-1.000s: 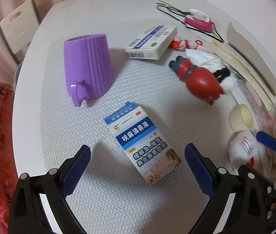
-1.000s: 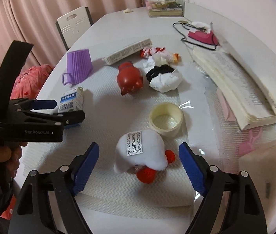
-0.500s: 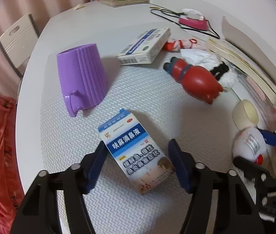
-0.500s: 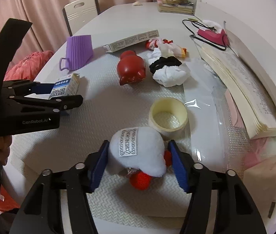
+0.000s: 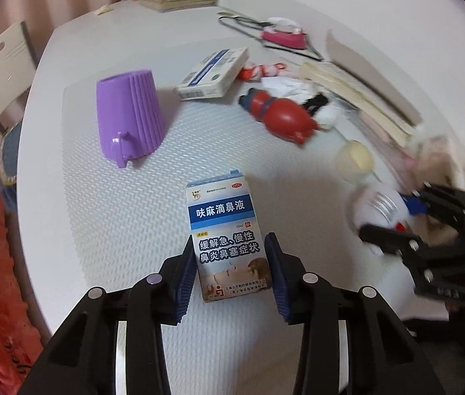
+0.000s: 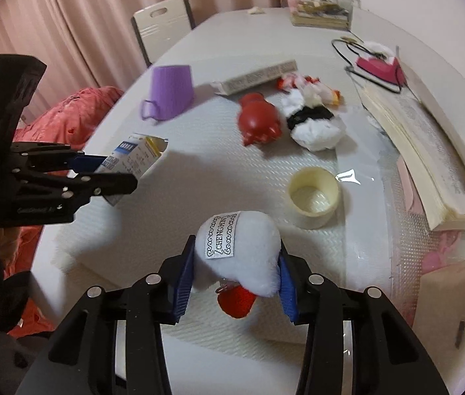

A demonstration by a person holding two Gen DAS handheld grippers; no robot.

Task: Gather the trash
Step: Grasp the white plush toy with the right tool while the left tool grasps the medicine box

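Observation:
A blue and white medicine box [image 5: 219, 210] stands between the blue pads of my left gripper [image 5: 231, 240], whose jaws are closing and press on both its sides. In the right wrist view the same box [image 6: 137, 158] hangs tilted above the mat in the left gripper [image 6: 100, 171]. My right gripper [image 6: 236, 245] has its jaws closing on a white plush toy [image 6: 252, 240] with red parts and a sewn label. Its pads squeeze the plush on both sides. The left wrist view shows this plush [image 5: 377, 207] at the right, blurred.
On the white ribbed mat [image 5: 107, 217] stand an upturned purple cup [image 5: 130, 115], a flat white box [image 5: 214, 74], a red toy [image 5: 281, 117] and a cream tape roll [image 6: 314, 194]. Thick books [image 6: 429, 151] lie right. A red cloth [image 6: 67, 115] hangs beyond the table's left edge.
Both grippers have gone from wide open to closed around their things. The left gripper has lifted the medicine box off the mat. The right gripper has stayed over the plush.

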